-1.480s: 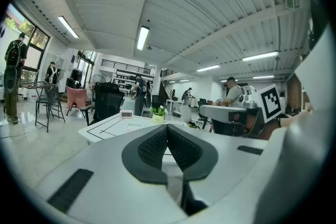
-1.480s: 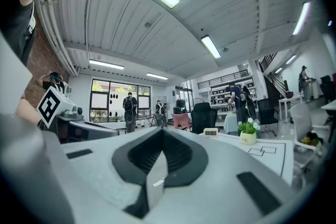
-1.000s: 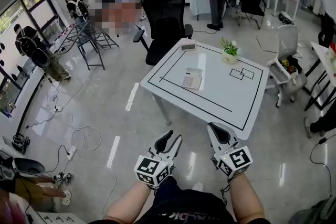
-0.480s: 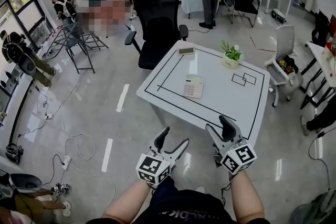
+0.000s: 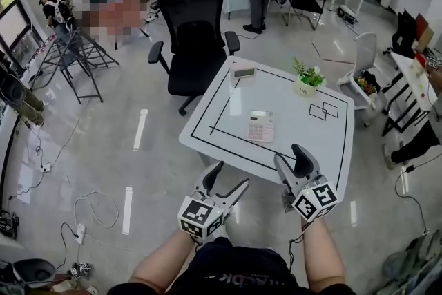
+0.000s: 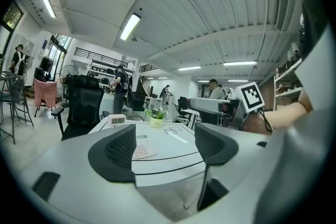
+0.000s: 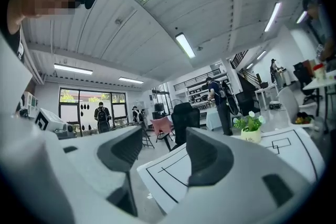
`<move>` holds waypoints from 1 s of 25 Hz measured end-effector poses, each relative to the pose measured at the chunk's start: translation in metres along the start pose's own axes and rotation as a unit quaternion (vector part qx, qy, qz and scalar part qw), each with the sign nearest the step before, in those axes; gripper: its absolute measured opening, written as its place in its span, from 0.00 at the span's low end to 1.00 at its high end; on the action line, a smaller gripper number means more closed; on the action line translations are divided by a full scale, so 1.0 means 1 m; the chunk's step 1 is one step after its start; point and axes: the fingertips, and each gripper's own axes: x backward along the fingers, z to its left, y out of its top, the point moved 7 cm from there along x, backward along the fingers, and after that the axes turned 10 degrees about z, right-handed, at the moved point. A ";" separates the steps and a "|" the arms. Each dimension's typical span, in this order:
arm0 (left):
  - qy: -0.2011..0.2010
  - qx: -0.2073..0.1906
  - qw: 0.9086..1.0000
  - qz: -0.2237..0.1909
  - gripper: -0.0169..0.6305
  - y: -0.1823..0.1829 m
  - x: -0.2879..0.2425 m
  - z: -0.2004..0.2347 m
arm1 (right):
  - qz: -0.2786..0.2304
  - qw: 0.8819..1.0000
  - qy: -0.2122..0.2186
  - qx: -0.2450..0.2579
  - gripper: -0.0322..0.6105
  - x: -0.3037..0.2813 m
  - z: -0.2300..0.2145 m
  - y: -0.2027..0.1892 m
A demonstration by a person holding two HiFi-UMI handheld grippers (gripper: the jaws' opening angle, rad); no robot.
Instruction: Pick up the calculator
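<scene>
Currently the left gripper (image 5: 231,175) and right gripper (image 5: 290,155) are hovering, jaws wide apart and empty, just short of the white square black-lined table (image 5: 304,138), where the pale flat rectangular calculator (image 5: 261,126) is lying near the middle.

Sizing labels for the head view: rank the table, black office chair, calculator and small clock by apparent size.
Table
black office chair
calculator
small clock
The clock sits farther from the camera, so that last gap is less sure.
</scene>
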 end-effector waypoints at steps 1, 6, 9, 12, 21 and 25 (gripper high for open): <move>-0.005 0.000 1.000 0.000 0.55 0.001 0.001 0.009 | -0.001 1.000 -0.006 0.001 0.43 -0.007 0.003 0.003; -0.031 0.001 1.000 -0.002 0.55 0.002 0.008 0.042 | 0.003 0.999 -0.036 0.002 0.43 -0.030 0.017 0.008; -0.038 0.008 0.999 -0.009 0.55 0.003 0.010 0.060 | 0.013 0.999 -0.045 0.002 0.43 -0.042 0.025 0.007; -0.045 0.014 0.999 -0.016 0.55 0.002 0.011 0.069 | 0.026 0.998 -0.051 0.007 0.43 -0.050 0.030 0.004; -0.061 0.016 0.998 -0.020 0.55 0.001 0.006 0.071 | 0.038 0.998 -0.054 0.018 0.43 -0.069 0.024 0.006; -0.059 0.011 0.998 -0.009 0.55 0.001 0.002 0.075 | 0.045 0.998 -0.051 0.005 0.43 -0.083 0.010 0.000</move>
